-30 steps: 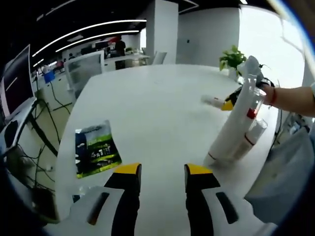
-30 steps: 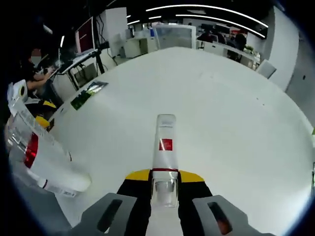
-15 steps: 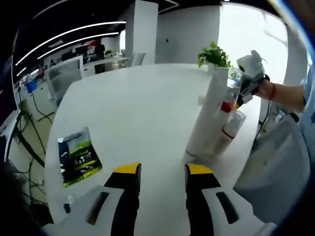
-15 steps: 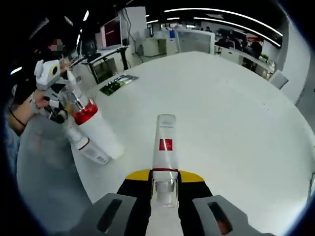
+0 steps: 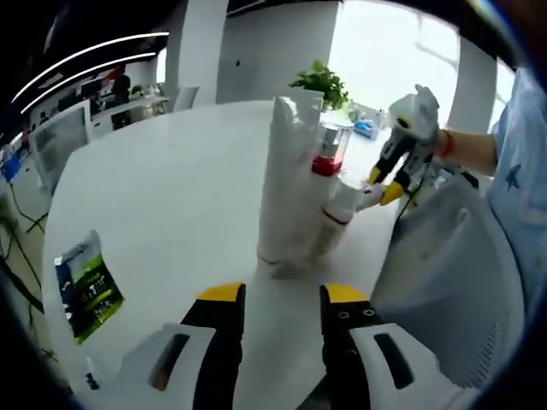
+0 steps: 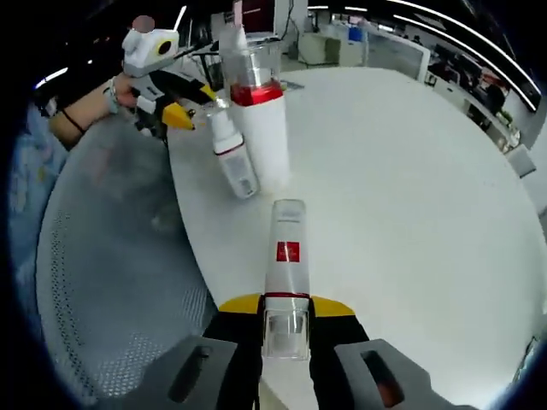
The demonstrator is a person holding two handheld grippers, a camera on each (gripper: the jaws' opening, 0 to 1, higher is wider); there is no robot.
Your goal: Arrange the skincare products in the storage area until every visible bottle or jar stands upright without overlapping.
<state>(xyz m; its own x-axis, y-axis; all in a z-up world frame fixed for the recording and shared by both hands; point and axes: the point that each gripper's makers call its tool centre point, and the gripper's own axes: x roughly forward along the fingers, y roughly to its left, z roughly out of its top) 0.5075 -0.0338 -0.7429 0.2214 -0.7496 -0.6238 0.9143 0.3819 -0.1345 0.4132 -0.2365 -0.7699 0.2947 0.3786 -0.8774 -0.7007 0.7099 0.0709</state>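
1. Right gripper: jaws clamped on a white tube with a red label, at bottom centre of the right gripper view, over the white table.
2. Left gripper: jaws apart, nothing between them — bottom centre of the left gripper view.
3. Tall white bottle with a red band stands upright at frame centre; a smaller bottle leans against it.
4. Green packet lies flat at lower left.

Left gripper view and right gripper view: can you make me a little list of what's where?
left gripper: open, empty
right gripper: shut on tube
tube: white, red label, held lying along the jaws
big bottle: red band, upright on table
small bottle: tilted, right beside big bottle
packet: green, flat on table
table: white
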